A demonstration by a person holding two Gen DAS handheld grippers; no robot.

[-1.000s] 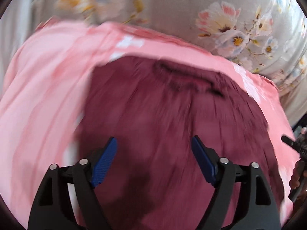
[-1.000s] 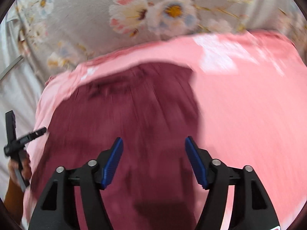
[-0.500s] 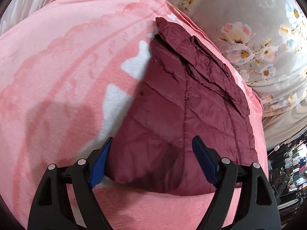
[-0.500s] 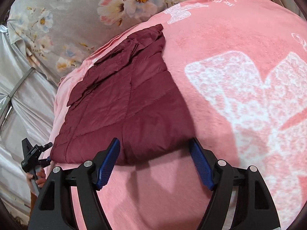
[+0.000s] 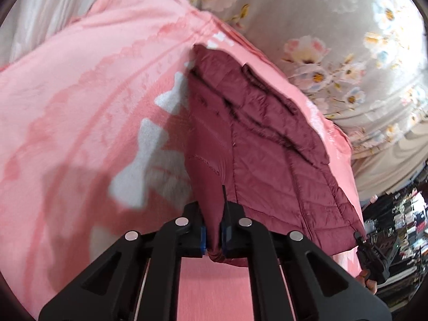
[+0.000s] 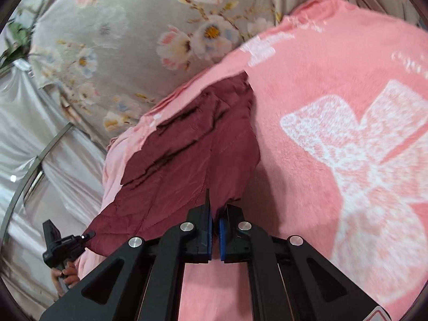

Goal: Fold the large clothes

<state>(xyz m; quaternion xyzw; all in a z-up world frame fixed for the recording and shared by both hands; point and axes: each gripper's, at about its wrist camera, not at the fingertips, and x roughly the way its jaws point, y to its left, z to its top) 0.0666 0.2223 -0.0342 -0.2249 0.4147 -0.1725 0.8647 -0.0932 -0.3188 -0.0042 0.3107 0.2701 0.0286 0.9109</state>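
Pinching now: you have both near corners of the maroon quilted jacket (image 5: 267,144) caught, so the step in hand looks like the start of a fold.
Left gripper (image 5: 213,236): your blue pads are closed tight on a bunched bit of the jacket's hem, cloth squeezed between them.
Right gripper (image 6: 215,236): your jaws stand almost together at the jacket's near right corner; maroon cloth sits at the tips, and you seem to have only a thin edge of it.
Where the jacket is: it lies flat on the pink blanket (image 5: 80,112), its collar end away from you near the blanket's far edge, its hem at your fingertips.
Next move, as a judgement: you would lift both corners together and carry the hem toward the collar, keeping your two hands level so that the fold line stays straight.
Watch for: the right grip looks shallow; if the corner slips, you will get a skewed fold.
Jacket material: smooth, slightly shiny shell, stitched in puffy channels; likely slippery and springy, so press the fold down.
Blanket: plush fleece with a white bow pattern (image 6: 355,149); it should hold the lower layer by friction.
Backdrop: grey floral fabric (image 6: 187,40) hangs behind the far edge.
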